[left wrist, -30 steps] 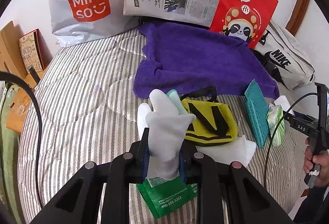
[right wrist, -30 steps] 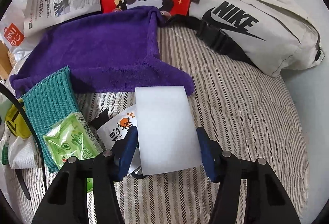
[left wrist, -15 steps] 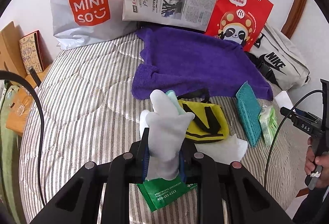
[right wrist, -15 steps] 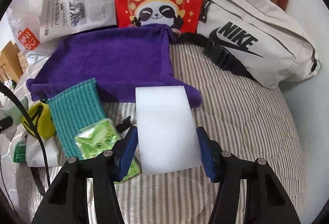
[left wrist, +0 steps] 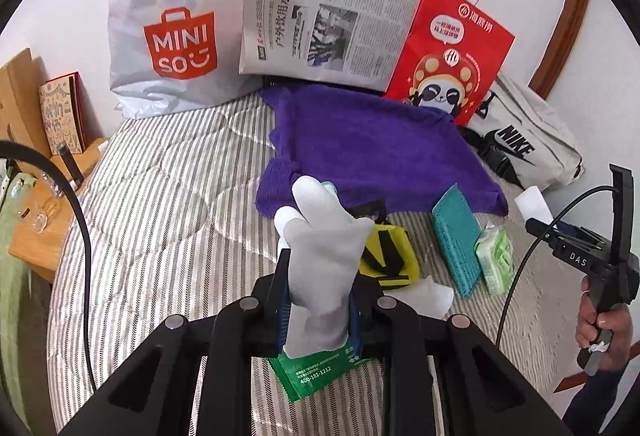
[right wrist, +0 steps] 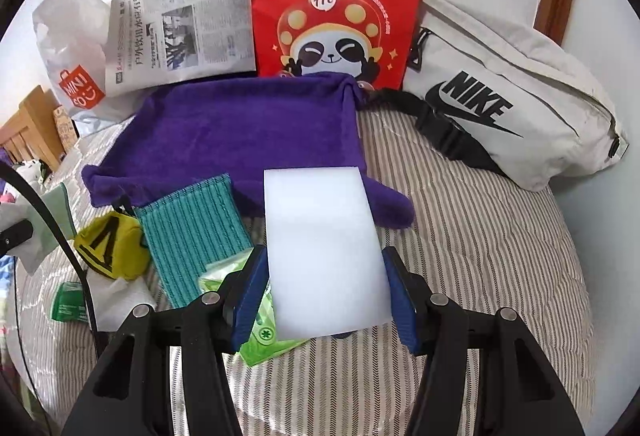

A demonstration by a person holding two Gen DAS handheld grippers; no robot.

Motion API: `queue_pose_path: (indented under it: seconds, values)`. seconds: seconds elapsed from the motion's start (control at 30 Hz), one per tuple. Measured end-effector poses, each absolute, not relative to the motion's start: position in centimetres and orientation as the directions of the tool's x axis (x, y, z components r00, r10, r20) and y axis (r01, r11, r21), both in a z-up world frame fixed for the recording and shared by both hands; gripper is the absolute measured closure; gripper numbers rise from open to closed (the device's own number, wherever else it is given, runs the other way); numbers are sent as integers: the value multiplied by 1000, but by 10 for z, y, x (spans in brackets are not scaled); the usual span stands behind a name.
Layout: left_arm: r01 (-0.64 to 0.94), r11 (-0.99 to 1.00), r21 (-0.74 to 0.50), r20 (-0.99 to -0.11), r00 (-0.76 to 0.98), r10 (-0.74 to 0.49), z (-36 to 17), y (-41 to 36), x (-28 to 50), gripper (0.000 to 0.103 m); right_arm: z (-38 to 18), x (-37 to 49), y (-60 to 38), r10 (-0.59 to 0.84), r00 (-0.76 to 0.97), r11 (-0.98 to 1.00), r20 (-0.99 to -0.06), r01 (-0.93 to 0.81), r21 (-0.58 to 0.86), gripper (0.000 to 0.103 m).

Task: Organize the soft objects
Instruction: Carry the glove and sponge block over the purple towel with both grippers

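My left gripper (left wrist: 318,300) is shut on a white sock (left wrist: 322,256) that stands up between its fingers, above the striped bed. My right gripper (right wrist: 326,292) is shut on a white sponge block (right wrist: 324,252), held above the bed in front of the purple towel (right wrist: 244,132). The towel lies spread at the back of the bed and shows in the left wrist view (left wrist: 372,144) too. A teal ribbed cloth (right wrist: 192,228), a yellow pouch (right wrist: 112,246) and a green wipes pack (right wrist: 260,332) lie before the towel.
A Miniso bag (left wrist: 176,24), a newspaper (left wrist: 320,36), a red panda bag (right wrist: 336,4) and a Nike bag (right wrist: 508,108) stand along the wall. A green packet (left wrist: 316,370) and white tissue (left wrist: 428,296) lie on the bed. A wooden side table (left wrist: 40,212) is at left.
Both grippers have pulled back and up from the bed with their loads, so more of the towel and bags shows. Their grips are unchanged.
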State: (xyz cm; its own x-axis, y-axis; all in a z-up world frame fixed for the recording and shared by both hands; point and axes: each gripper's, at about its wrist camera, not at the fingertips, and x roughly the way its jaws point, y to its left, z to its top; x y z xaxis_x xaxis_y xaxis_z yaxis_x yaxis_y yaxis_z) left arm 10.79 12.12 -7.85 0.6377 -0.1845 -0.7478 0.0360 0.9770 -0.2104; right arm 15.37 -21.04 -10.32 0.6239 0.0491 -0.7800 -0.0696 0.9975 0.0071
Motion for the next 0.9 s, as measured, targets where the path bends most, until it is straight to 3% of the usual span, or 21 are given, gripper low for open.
queue_pose_path:
  seconds: [0.5, 0.9]
  values:
    - [105, 964, -244, -697, 673, -250, -51, 111, 124, 81, -92, 173, -201, 88, 631, 995, -771, -94, 37, 47]
    - [144, 951, -273, -699, 650, -299, -51, 106, 179, 81, -82, 226, -181, 113, 647, 989, -754, -143, 26, 47]
